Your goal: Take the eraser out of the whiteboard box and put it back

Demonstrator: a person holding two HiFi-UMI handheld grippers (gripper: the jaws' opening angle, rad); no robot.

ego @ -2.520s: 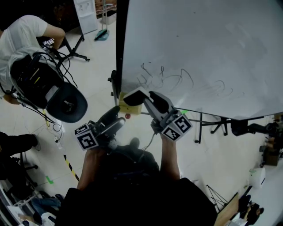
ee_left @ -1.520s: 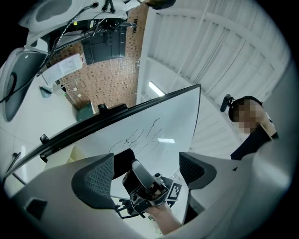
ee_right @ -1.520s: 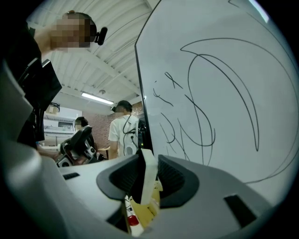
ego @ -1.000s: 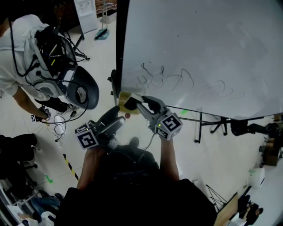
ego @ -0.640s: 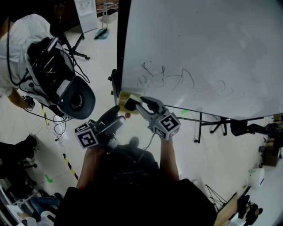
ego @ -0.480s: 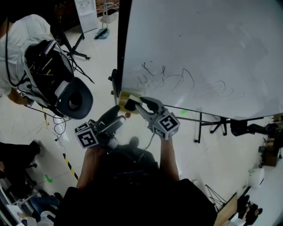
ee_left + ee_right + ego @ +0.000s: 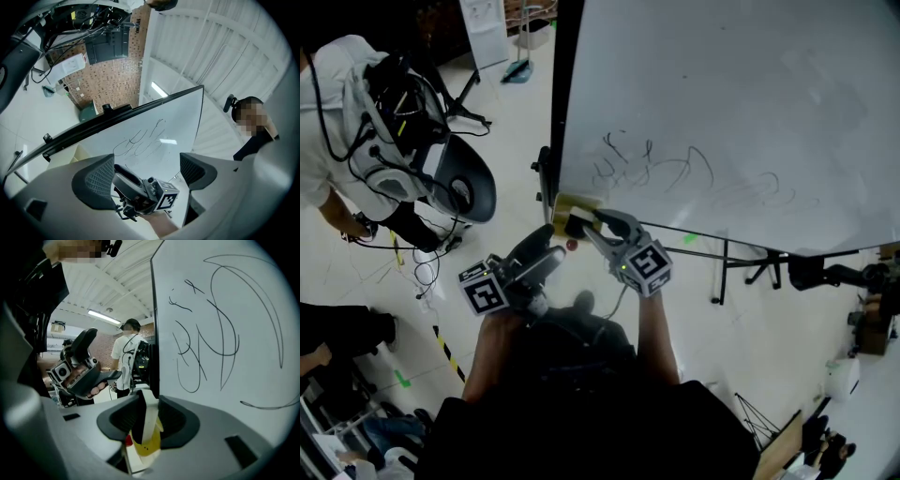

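Note:
The white eraser [image 7: 146, 426] stands on edge between the jaws of my right gripper [image 7: 145, 409], which is shut on it. In the head view the right gripper [image 7: 584, 225] holds the eraser [image 7: 577, 223] just over the yellow whiteboard box [image 7: 565, 206] at the lower left corner of the whiteboard [image 7: 731, 112]. The box [image 7: 150, 446] shows right below the eraser, with a small red thing [image 7: 127, 440] beside it. My left gripper [image 7: 555, 251] hangs lower left of the box, open, with nothing between its jaws. The left gripper view looks up at the whiteboard [image 7: 140, 138].
Black scribbles [image 7: 652, 169] cover the board's lower left part. A person in a white shirt [image 7: 337, 131] carrying dark gear stands at the left. The board's black stand legs [image 7: 727, 267] and a striped floor tape [image 7: 448, 352] lie below.
My right gripper has sunk with the eraser, down and left toward the yellow box. The left gripper stayed put. The person at the left shifted about.

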